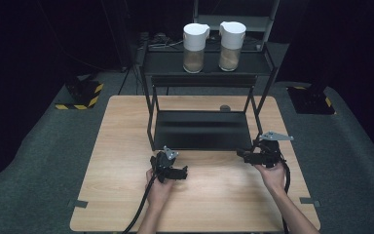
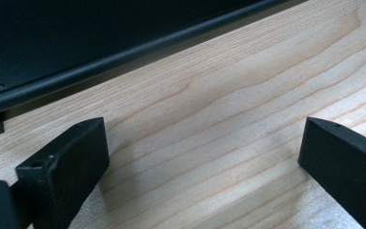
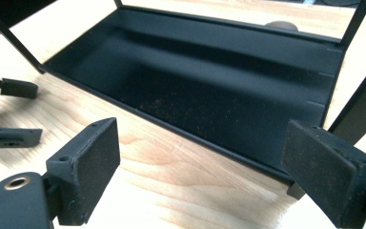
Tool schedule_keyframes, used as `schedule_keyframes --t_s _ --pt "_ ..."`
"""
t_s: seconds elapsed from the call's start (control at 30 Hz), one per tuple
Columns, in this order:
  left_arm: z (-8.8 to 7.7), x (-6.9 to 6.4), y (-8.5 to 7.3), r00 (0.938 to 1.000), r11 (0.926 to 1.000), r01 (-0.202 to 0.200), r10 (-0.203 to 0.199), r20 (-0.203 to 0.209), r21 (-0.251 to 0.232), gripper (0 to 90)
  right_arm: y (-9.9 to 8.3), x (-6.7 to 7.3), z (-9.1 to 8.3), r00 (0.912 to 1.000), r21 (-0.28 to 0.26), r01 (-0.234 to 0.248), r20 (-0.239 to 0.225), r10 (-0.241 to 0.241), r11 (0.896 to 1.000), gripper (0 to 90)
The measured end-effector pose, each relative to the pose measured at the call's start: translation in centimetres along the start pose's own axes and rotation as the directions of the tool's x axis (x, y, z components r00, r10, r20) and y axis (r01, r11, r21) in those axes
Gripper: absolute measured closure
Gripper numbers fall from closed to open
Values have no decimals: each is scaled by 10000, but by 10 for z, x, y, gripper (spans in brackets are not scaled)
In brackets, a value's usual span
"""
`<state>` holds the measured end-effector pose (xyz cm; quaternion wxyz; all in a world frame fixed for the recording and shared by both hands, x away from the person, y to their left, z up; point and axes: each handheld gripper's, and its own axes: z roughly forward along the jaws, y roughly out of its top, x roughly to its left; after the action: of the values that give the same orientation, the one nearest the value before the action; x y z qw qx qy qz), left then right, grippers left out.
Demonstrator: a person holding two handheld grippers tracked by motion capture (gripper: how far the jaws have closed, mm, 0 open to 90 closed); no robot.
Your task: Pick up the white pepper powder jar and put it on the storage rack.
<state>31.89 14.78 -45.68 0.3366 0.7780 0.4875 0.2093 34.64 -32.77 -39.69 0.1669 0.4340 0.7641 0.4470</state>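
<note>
A black metal rack (image 1: pixel 202 78) stands on the wooden table (image 1: pixel 121 146). Its low shelf (image 1: pixel 202 130) is bare, and two clear jars with white lids (image 1: pixel 195 46) (image 1: pixel 231 45), each holding a brownish fill, sit on its top shelf. My left gripper (image 1: pixel 185 171) lies low over the wood in front of the rack's left half, jaws wide apart with nothing between them (image 2: pixel 202 143). My right gripper (image 1: pixel 241 154) hovers by the rack's front right leg and faces the low shelf (image 3: pixel 209 90). It is open with nothing between its pads (image 3: pixel 195 143).
A small dark round object (image 1: pixel 224 107) lies on the table behind the rack. The rack's thin legs (image 1: pixel 150 122) flank the low shelf. The left gripper's fingertips (image 3: pixel 19 88) show at the left of the right gripper view. Grey floor surrounds the table.
</note>
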Motion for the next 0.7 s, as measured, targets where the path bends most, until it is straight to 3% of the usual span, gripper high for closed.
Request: schedule_keyframes --t_s 0.7 --pt "0 0 0 10000 10000 1 -1 -1 1 29 -23 9 21 9995 701 -29 320 7 9975 123"
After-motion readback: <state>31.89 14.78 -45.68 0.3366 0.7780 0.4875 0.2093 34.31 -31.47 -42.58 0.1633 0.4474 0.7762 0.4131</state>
